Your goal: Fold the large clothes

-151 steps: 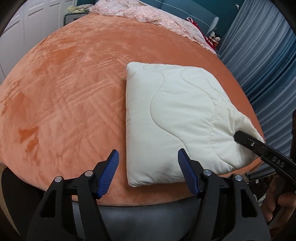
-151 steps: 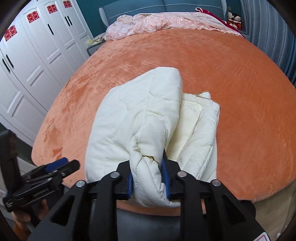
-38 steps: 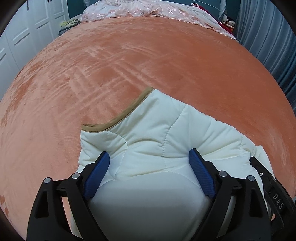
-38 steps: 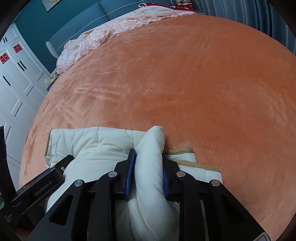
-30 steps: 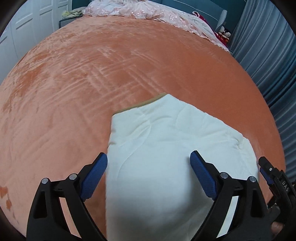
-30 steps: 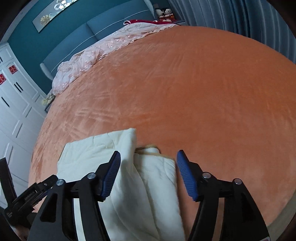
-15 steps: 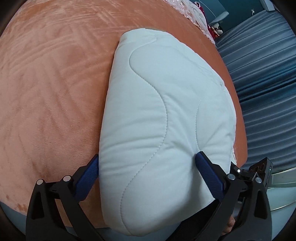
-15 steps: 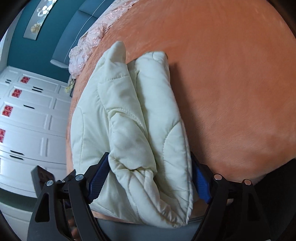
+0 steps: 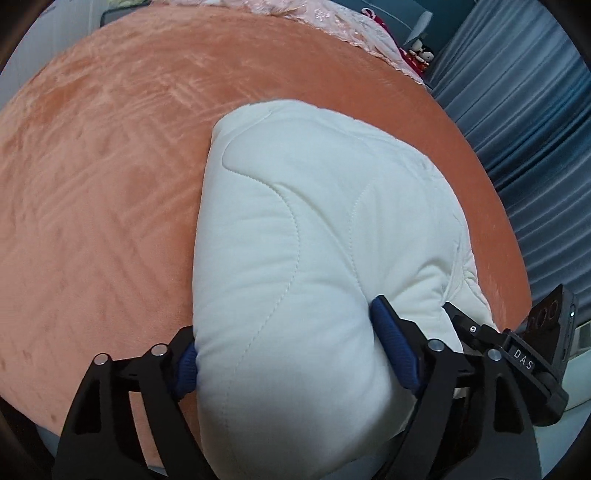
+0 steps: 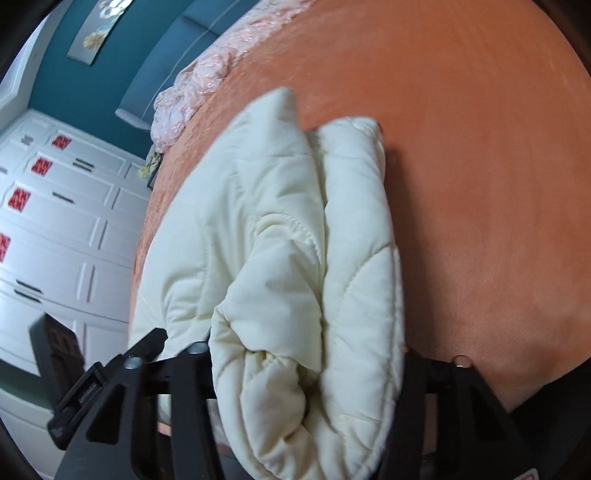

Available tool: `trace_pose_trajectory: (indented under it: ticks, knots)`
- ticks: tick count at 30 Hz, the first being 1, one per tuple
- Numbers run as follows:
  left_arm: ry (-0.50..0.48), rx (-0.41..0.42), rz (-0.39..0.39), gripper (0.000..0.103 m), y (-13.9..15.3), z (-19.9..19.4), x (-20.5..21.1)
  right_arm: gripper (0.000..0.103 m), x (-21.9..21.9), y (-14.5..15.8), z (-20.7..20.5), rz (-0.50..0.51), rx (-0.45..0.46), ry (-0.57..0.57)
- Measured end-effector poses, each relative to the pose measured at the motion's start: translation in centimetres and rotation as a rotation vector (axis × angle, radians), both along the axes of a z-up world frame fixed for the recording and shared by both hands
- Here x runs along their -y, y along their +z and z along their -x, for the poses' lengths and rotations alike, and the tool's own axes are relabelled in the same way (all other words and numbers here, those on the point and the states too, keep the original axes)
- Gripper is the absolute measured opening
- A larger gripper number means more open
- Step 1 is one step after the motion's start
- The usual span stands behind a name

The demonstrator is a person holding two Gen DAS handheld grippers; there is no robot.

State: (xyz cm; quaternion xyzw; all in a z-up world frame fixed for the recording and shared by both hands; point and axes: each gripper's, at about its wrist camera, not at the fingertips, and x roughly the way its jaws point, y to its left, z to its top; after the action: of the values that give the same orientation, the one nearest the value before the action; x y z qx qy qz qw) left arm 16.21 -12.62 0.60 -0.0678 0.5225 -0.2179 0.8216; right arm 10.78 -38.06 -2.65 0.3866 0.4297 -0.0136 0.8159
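Left wrist view: orange bed point(image 9: 110, 177) fills most of the frame, w/ blue curtain point(image 9: 535, 110) down the right edge and a pink blanket point(image 9: 332, 18) along the top. Right wrist view shows the same bed point(image 10: 480, 166) across the upper right, white wardrobe point(image 10: 66, 229) w/ red stickers at left, teal wall point(image 10: 110, 70) upper left, pink blanket point(image 10: 195, 88) at the bed's far end.

Cream quilted jacket point(image 9: 314, 258), folded into a thick bundle, lies on the bed near its bottom edge, centre to lower centre of the left view. In the right view the jacket point(image 10: 288, 258) shows its stacked folded layers end-on, running from centre down to the bottom edge.

Left gripper point(image 9: 291, 354) at the bottom of its view: jaws have just been closing, and both blue fingers point(image 9: 395, 350) press into the near end of the bundle, fabric bulging between them, so it's grasping the jacket. Right gripper point(image 10: 306, 369) at the bottom of its view: jaws also just been closing, bundle squeezed between the black arms, pads hidden by fabric; grasping the jacket too.

Each view catches the other tool: right gripper point(image 9: 517, 358) at lower right of the left view, left gripper point(image 10: 96, 376) at lower left of the right view.
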Motion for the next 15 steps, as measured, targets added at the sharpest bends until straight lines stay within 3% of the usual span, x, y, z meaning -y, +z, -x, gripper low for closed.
trace_pose_trajectory:
  ticks: [4,7,15]
  knots:
    - [-0.033,0.100,-0.026,0.057,3.2,0.5,0.4,0.030,-1.2,3.8,0.1,0.118,0.061,0.014]
    - [-0.041,0.162,-0.034,0.055,5.7,0.7,-0.1,0.027,-2.6,6.7,-0.2,0.216,0.099,0.030]
    - [-0.029,0.313,0.016,0.053,12.6,0.7,-3.1,0.027,-5.7,13.5,-0.8,0.329,0.239,0.069]
